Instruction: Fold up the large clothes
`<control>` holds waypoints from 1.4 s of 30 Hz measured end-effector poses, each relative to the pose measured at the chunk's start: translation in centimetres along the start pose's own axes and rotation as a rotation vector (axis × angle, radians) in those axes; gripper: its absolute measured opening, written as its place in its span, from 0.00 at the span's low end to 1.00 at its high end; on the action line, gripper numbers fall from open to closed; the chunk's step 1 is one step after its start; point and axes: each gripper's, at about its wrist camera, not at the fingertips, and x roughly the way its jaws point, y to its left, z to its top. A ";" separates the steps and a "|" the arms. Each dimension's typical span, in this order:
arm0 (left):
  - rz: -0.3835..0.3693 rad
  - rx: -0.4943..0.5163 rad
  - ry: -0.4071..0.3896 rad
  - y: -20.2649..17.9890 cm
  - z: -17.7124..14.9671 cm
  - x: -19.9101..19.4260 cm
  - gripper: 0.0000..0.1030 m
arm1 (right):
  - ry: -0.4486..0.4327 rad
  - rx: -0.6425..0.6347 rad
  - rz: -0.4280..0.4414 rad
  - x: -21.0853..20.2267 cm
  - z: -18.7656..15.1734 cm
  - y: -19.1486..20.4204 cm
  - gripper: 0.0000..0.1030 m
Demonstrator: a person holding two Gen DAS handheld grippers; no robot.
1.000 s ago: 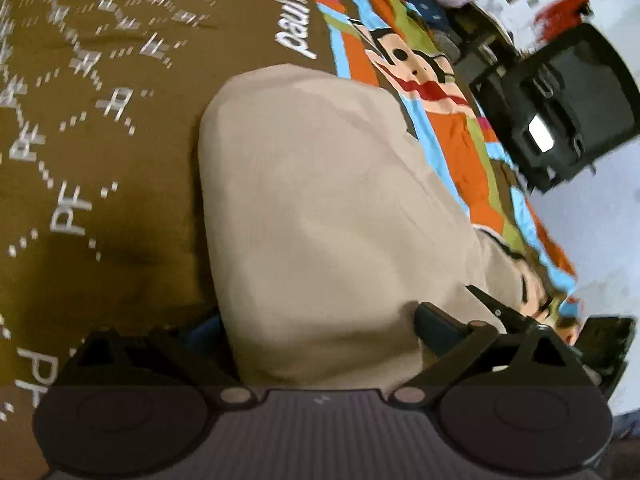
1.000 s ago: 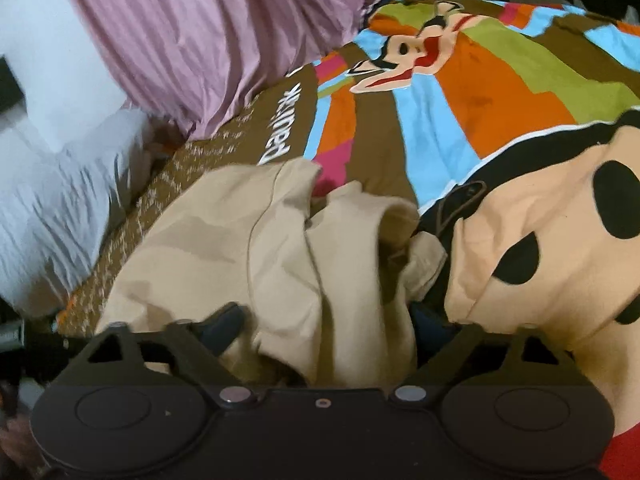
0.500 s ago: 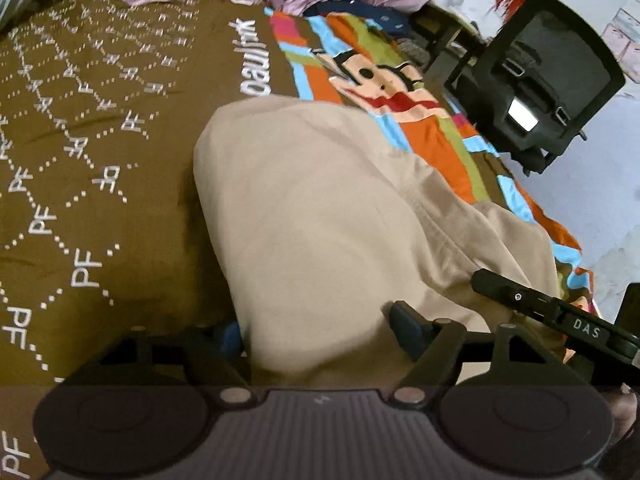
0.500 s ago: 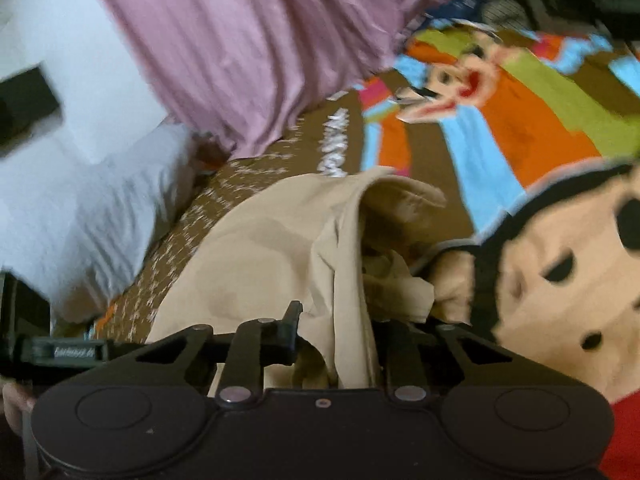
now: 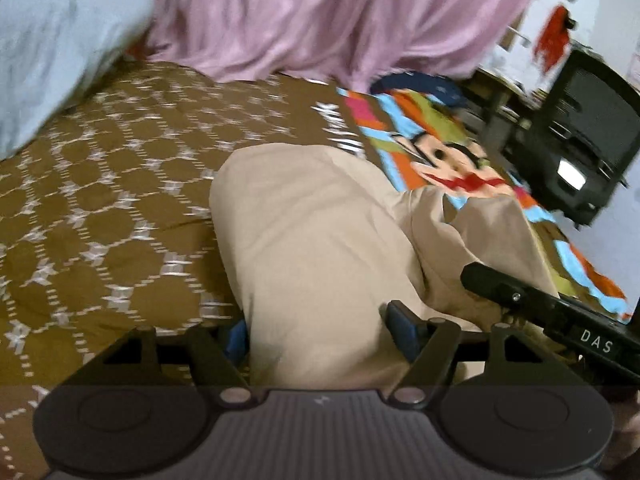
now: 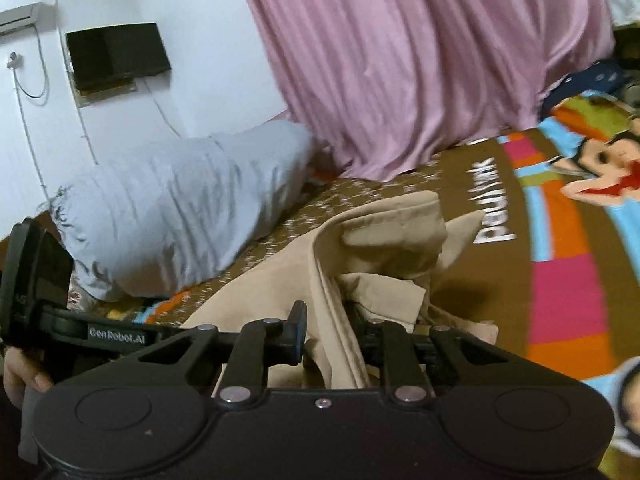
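A large beige garment [image 5: 320, 240] lies bunched on the bed's brown patterned cover [image 5: 100, 220]. My left gripper [image 5: 320, 330] has its jaws wide apart with a broad fold of the beige cloth lying between them. My right gripper [image 6: 330, 334] is shut on a bunched edge of the same garment [image 6: 360, 248], which hangs in folds in front of it. The right gripper's body also shows at the lower right of the left wrist view [image 5: 560, 312], close beside the left one.
A grey pillow [image 6: 180, 208] lies at the head of the bed. A pink curtain [image 6: 420, 60] hangs behind the bed. The bright cartoon part of the cover [image 5: 448, 148] runs to the right. A black chair [image 5: 580, 136] stands beside the bed.
Both grippers have risen and tilted up, lifting the beige garment; curtain and pillow have come into view. The right gripper's jaws closed on the cloth edge.
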 end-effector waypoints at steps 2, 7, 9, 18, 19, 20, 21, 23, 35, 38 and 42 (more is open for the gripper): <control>0.017 -0.018 0.004 2.1 -0.9 -0.1 0.71 | -0.012 -0.004 0.010 1.7 -0.8 1.1 0.19; 0.068 -0.029 0.039 4.7 -5.1 1.6 0.75 | 0.050 0.038 -0.057 3.9 -4.8 1.1 0.22; 0.055 -0.041 0.005 5.0 -5.7 1.1 0.77 | 0.068 0.057 -0.132 3.5 -6.1 0.0 0.31; 0.129 -0.068 -0.006 3.9 -6.5 -0.5 0.90 | 0.105 0.167 -0.308 -0.2 -8.0 -4.0 0.63; 0.135 -0.090 -0.013 4.0 -6.6 -0.9 0.91 | 0.105 0.160 -0.315 -0.5 -8.0 -3.9 0.65; 0.142 -0.112 -0.025 4.0 -6.9 -1.5 0.91 | 0.102 0.149 -0.321 -0.8 -8.0 -3.7 0.66; 0.151 -0.127 -0.037 3.9 -7.0 -2.1 0.93 | 0.098 0.134 -0.324 -1.1 -7.8 -3.4 0.70; 0.178 -0.143 -0.066 3.6 -7.3 -3.3 0.97 | 0.083 0.095 -0.323 -1.9 -7.6 -2.7 0.78; 0.301 -0.089 -0.195 -0.9 -10.7 -12.5 0.99 | -0.093 -0.112 -0.328 -8.3 -6.0 5.2 0.99; 0.352 -0.059 -0.235 -2.0 -12.1 -15.0 0.99 | -0.140 -0.169 -0.320 -10.5 -6.6 7.2 0.99; 0.422 -0.035 -0.283 -3.0 -14.6 -17.5 0.99 | -0.172 -0.259 -0.318 -13.5 -8.4 9.2 0.99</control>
